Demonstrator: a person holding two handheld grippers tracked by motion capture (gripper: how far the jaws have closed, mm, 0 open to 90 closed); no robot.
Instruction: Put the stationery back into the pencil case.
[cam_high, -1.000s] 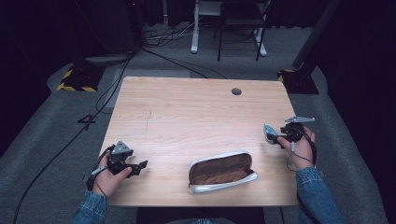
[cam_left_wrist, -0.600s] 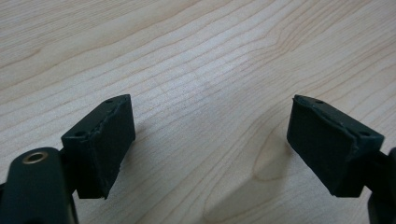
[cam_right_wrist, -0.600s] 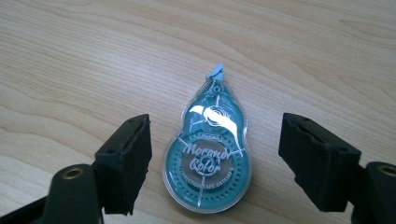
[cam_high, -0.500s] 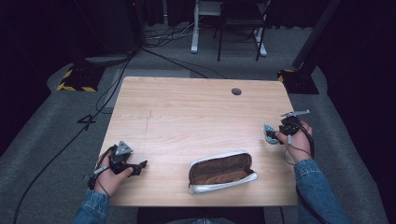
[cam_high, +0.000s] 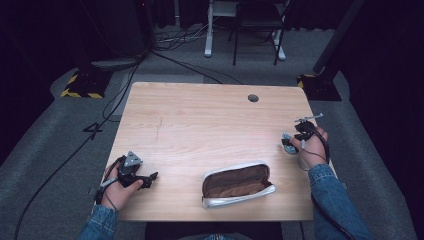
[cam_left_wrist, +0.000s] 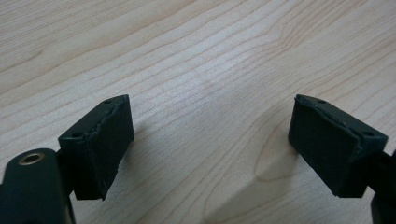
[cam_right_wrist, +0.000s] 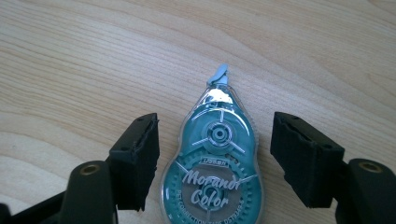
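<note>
- Right gripper: jaws apart, one on each side of the correction tape roller; they have just been closing, but a strip of bare wood shows between each pad and the shell, so nothing is clamped yet.
- Roller: lies flat on the table, dead centre between the jaws, its long axis running straight ahead of the gripper, pale tip pointing away and wide body nearest.
- Judgement: the jaws already face the roller's two long sides, so closing should need no turn of the wrist.
- Left gripper: jaws wide apart over bare wood, holding nothing, far off to the roller's side.
- Open pencil case: between the two hands, nearer the right.
</note>
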